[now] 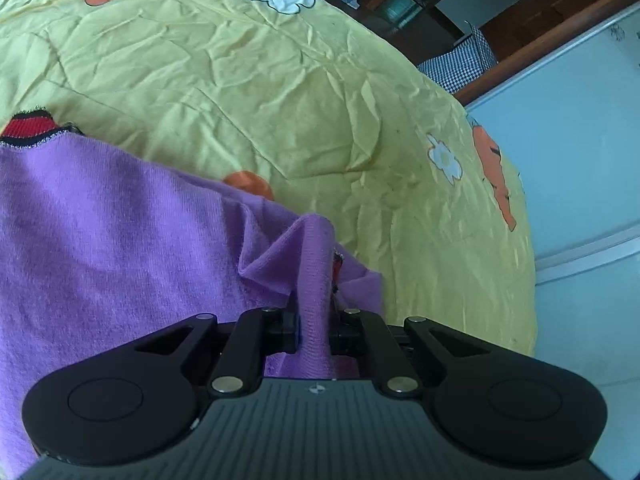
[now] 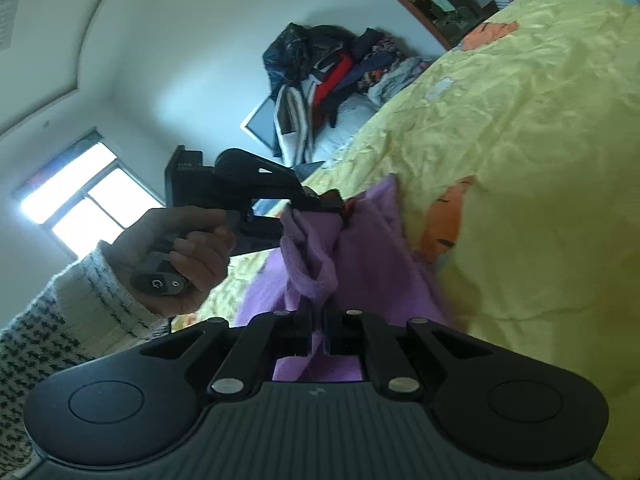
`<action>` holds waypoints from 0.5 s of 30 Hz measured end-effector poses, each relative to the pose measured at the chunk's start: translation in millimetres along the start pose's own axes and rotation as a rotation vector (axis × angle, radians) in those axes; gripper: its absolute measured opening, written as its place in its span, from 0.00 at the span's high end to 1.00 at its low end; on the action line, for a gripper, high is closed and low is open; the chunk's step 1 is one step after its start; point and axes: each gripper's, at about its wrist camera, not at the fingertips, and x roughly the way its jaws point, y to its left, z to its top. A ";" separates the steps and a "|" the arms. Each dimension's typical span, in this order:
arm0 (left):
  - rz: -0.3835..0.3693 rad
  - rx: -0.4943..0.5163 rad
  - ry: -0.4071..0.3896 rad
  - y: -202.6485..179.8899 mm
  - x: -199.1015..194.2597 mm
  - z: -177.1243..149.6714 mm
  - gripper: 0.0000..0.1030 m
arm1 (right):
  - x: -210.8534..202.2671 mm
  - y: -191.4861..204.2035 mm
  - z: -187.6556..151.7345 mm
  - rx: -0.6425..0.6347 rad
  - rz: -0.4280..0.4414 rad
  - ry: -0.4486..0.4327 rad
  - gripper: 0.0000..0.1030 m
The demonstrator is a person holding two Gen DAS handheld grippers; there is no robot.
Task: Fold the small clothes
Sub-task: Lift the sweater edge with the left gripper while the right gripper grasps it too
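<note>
My left gripper (image 1: 314,332) is clamped on a bunched edge of the purple garment (image 1: 120,240). My right gripper (image 2: 320,332) is likewise pinched on a gathered fold of that garment. The garment hangs partly lifted above the yellow bedspread (image 1: 280,80), with its red-and-black trim (image 1: 28,126) resting on the bedspread. Judgement: folding is at an early stage; no finished, flat fold is visible. Remaining: lay flat, fold, smooth.
</note>
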 end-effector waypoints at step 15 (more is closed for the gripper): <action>0.053 0.143 -0.043 -38.4 9.9 -19.2 0.91 | -22.6 0.2 -3.2 0.000 -0.046 -0.028 0.96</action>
